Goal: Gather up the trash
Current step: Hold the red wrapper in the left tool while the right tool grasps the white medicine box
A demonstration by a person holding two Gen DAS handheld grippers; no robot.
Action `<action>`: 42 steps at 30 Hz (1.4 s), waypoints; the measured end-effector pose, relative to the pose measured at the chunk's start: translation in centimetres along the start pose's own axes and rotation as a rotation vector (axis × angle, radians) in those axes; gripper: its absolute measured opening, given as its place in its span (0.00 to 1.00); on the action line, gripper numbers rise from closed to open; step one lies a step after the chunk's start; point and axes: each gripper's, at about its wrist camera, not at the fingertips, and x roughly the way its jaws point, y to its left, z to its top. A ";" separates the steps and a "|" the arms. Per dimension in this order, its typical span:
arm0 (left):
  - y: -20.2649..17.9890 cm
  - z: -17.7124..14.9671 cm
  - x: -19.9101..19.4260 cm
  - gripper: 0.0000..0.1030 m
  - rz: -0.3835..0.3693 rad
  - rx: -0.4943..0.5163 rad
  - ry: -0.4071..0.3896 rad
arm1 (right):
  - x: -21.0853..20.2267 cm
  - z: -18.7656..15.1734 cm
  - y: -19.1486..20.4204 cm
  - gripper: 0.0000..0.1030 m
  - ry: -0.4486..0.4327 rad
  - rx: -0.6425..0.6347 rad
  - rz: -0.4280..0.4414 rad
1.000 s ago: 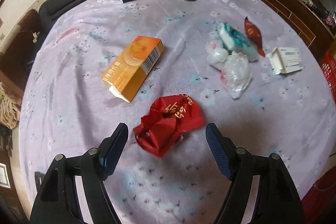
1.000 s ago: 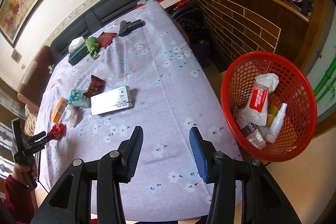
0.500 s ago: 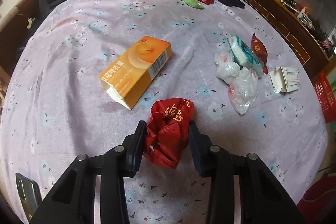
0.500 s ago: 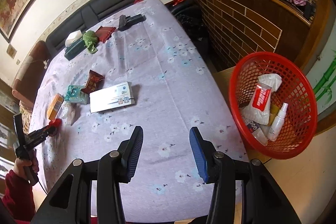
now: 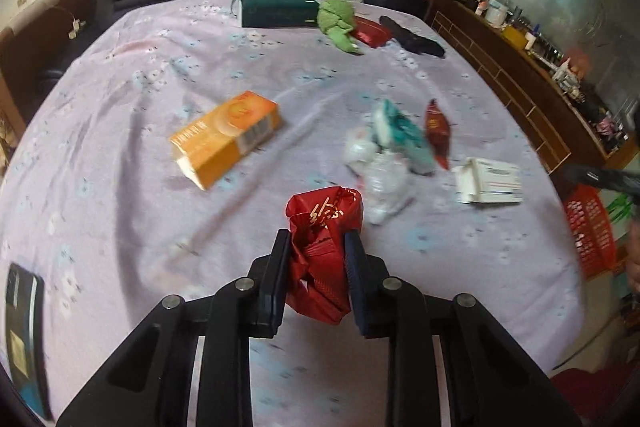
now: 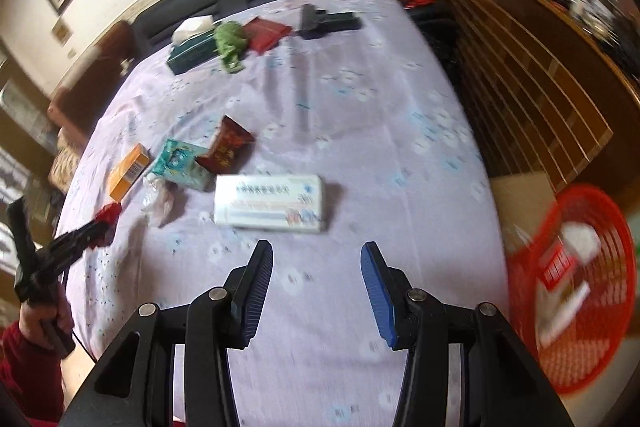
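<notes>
The left claw (image 5: 316,275) is closing on a crumpled red plastic bag with gold lettering (image 5: 322,247), both pads pressing its sides at lower centre of the left view; its long axis runs up the frame, its open mouth toward the top. The right claw (image 6: 317,291) stands half open and empty above the lilac flowered surface (image 6: 360,131). Just above it lies a white flat carton (image 6: 269,202), lengthwise across the frame. At far right a red mesh basket (image 6: 580,291) holds blurred white and red packaging. An orange carton (image 5: 226,137), a clear plastic wrapper (image 5: 380,175), a teal tissue pack (image 5: 402,135) and a dark red sachet (image 5: 438,131) lie beyond the bag.
</notes>
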 end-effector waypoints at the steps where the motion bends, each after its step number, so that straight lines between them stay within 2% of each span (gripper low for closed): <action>1: -0.4 -0.2 -0.3 0.24 -0.002 -0.005 -0.003 | 0.9 0.9 0.1 0.48 0.009 -0.007 0.014; 8: -2.8 -1.9 -1.7 0.23 0.030 -0.003 -0.019 | 7.5 6.1 0.8 0.53 0.039 -0.065 0.069; 13: -2.1 -2.7 -1.8 0.23 0.049 -0.069 -0.009 | 11.2 6.9 -0.2 0.53 0.116 -0.028 0.097; 18: -1.7 -2.7 -1.7 0.23 0.049 -0.080 -0.011 | 10.5 4.7 0.3 0.54 0.158 -0.055 0.126; 27: -1.9 -2.9 -1.3 0.23 0.047 -0.077 -0.001 | 8.1 -2.9 4.5 0.54 0.281 -0.126 0.239; 29: -1.9 -3.0 -1.3 0.23 0.038 -0.087 -0.001 | 7.3 -3.7 5.5 0.54 0.247 -0.160 0.188; 31: -1.8 -3.1 -1.4 0.23 0.023 -0.093 -0.006 | 7.0 -3.7 6.5 0.59 0.206 -0.213 0.140; 34: -1.8 -3.3 -2.0 0.23 0.028 -0.090 -0.026 | 7.0 -3.5 7.9 0.61 0.167 -0.275 0.074; 38: -1.7 -3.6 -3.1 0.24 0.024 -0.077 -0.050 | 8.0 -3.2 9.2 0.63 0.153 -0.347 0.014; 42: -1.6 -3.9 -3.8 0.24 0.015 -0.075 -0.061 | 9.4 -3.4 9.8 0.63 0.166 -0.387 -0.086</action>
